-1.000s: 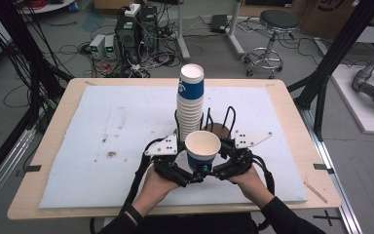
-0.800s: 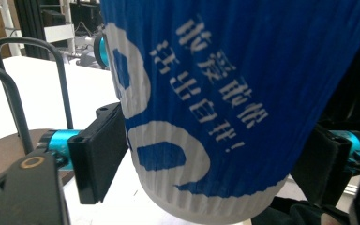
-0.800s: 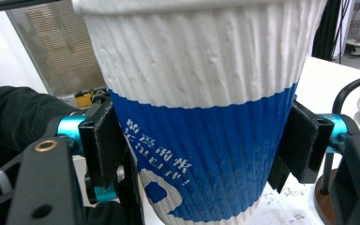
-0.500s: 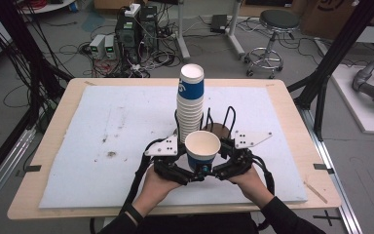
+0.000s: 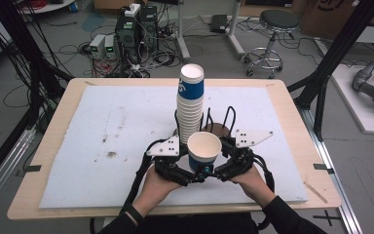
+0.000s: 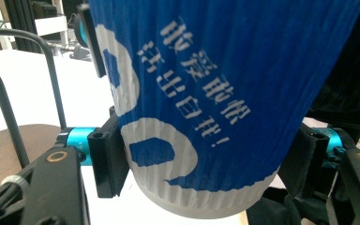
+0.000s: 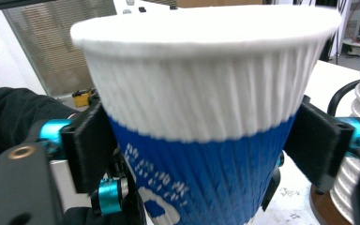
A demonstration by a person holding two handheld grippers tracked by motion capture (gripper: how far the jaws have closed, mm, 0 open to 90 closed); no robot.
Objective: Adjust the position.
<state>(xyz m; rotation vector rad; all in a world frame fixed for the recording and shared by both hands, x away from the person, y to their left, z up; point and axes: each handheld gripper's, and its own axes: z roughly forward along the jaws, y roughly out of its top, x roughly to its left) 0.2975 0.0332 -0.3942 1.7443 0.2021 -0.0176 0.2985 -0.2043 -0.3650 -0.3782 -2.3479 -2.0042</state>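
Left claw clamped on paper cup, low on its blue wall. Right claw jaws just opening, flanking the cup, contact unclear. Cup upright above surface, just before cup stack.

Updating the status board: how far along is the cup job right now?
Done: one cup is apart from the stack, held upright. In hand: the left gripper is clamped on its blue lower wall. The right gripper has just been opening, with the cup between its jaws but seemingly free of the pads. Left: probably backing the right gripper off, then placing or stacking the cup.
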